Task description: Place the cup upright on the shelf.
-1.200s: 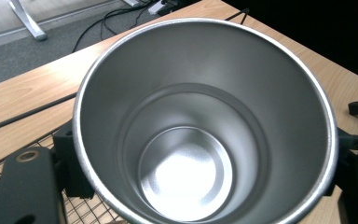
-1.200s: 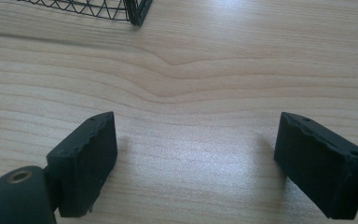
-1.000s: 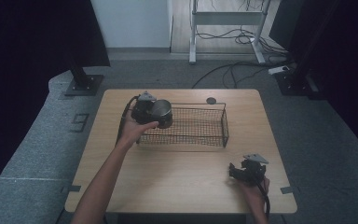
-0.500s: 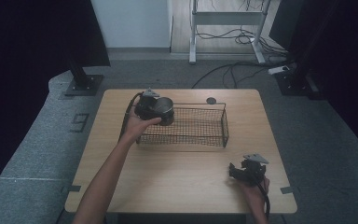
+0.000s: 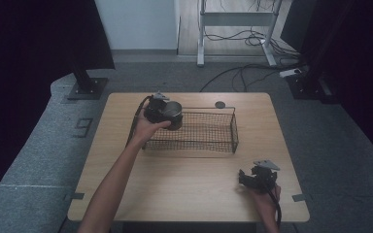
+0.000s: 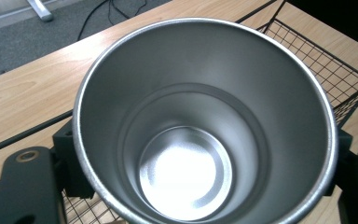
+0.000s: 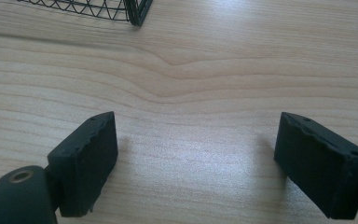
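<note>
High view — the left gripper (image 5: 161, 112) held a steel cup (image 5: 173, 114) over the left end of the wire basket (image 5: 209, 141); the right gripper (image 5: 252, 178) rested near the table (image 5: 184, 184) front edge. Left gripper view — jaws pinched the cup (image 6: 200, 126), mouth toward the camera. Right gripper view — jaws spread wide above bare wood (image 7: 186, 70), basket corner (image 7: 135, 11) beyond.

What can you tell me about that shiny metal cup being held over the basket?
The metal cup looks like brushed steel, round, with a rolled rim and a stepped wall narrowing to a flat, bright bottom. It is empty. The left gripper holds it, one black jaw on each side, at the left end of the wire basket. Whether it touches the basket is unclear.
</note>
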{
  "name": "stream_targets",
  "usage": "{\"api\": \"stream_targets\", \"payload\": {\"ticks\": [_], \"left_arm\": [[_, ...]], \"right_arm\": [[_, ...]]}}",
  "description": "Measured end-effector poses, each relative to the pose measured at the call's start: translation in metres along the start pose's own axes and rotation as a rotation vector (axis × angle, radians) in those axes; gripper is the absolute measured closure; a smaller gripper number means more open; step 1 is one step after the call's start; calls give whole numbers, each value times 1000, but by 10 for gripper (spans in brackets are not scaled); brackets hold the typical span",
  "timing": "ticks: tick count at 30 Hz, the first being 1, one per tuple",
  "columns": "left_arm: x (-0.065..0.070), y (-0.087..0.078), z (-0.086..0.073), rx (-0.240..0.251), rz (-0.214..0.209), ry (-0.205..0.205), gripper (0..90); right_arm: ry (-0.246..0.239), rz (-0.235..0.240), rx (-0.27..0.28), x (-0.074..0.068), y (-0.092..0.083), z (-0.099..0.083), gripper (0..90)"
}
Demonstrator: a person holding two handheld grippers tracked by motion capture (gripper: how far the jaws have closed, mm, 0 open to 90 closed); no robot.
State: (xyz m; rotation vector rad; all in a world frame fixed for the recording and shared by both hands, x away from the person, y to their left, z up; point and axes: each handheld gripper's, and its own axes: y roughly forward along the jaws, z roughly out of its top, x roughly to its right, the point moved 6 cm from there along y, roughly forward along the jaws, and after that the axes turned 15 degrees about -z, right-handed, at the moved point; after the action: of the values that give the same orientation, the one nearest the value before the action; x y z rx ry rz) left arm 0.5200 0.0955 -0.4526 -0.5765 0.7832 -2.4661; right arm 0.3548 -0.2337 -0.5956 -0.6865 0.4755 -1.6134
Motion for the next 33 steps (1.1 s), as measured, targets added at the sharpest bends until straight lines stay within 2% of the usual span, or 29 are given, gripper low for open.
{"api": "stream_targets", "payload": {"ticks": [5,8,16,26,33], "left_arm": [[-7,7,-4,-22,6,-16,185],[-9,10,-6,-25,4,-23,186],[-13,18,-14,-72,18,-30,185],[-26,22,-18,-76,27,-71,185],[-33,30,-26,-124,28,-83,184]], "right_arm": [[0,0,0,0,0,0,131],[0,0,0,0,0,0,131],[0,-1,0,0,0,0,131],[0,0,0,0,0,0,131],[1,-1,0,0,0,0,131]]}}
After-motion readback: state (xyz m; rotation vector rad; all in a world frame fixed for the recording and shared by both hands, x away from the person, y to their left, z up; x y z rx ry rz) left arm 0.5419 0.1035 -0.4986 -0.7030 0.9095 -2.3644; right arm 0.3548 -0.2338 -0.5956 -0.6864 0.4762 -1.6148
